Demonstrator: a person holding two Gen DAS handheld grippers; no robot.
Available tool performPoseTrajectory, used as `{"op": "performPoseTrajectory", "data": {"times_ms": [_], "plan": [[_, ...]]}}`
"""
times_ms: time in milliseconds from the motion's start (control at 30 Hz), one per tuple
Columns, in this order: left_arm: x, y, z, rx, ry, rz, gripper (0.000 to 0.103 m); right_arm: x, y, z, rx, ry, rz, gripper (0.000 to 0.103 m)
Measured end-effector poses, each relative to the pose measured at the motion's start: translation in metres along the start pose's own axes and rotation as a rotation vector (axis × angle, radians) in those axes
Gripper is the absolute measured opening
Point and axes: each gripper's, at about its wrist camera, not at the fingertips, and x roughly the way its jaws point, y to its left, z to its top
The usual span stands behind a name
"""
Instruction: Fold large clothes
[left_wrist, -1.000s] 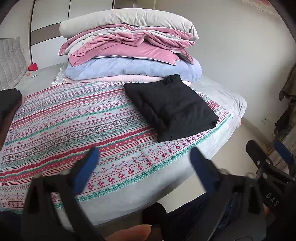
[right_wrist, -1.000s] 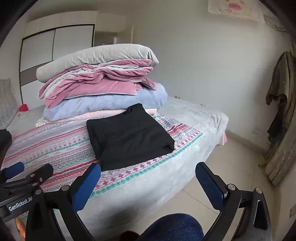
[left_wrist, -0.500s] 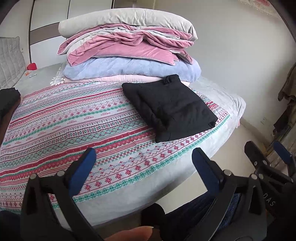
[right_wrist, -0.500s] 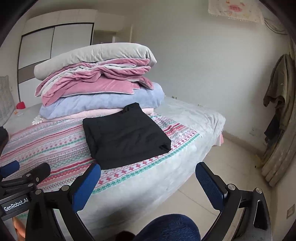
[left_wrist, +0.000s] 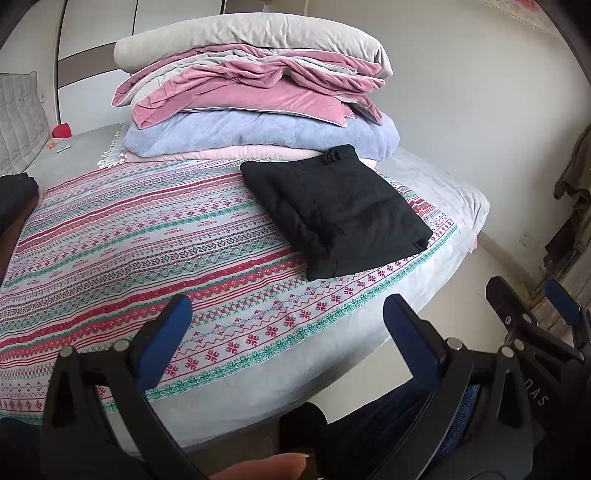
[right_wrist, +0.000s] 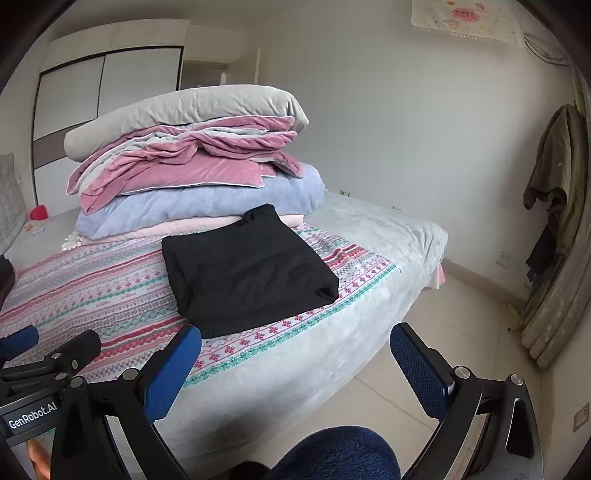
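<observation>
A bed fills both wrist views, its grey cover overlaid with one patterned spread striped in red, green and white. At the far side of the bed rises a stack of folded bedding, at least four layers: a grey one on top, pink velvet beneath, a pale blue blanket, then a thin pale pink layer at the bottom. One folded black garment lies flat on the spread near the bed's right corner, a rough rectangle whose long axis runs from the stack toward the near edge, its far end touching the bottom of the stack. Another dark fabric shows at the left edge. Clothes hang on the wall at right. The left claw and the right claw hover before the near edge, each spread wide and holding nothing, blue pads showing.
</observation>
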Motion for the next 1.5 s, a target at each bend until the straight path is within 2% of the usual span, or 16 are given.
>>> {"op": "performPoseTrajectory", "data": {"times_ms": [1500], "plan": [[0.0001,-0.0026,-0.0091,0.035,0.012,-0.025,0.102,0.0023,-0.0053,-0.0036,0.002,0.012,-0.038,0.103]]}}
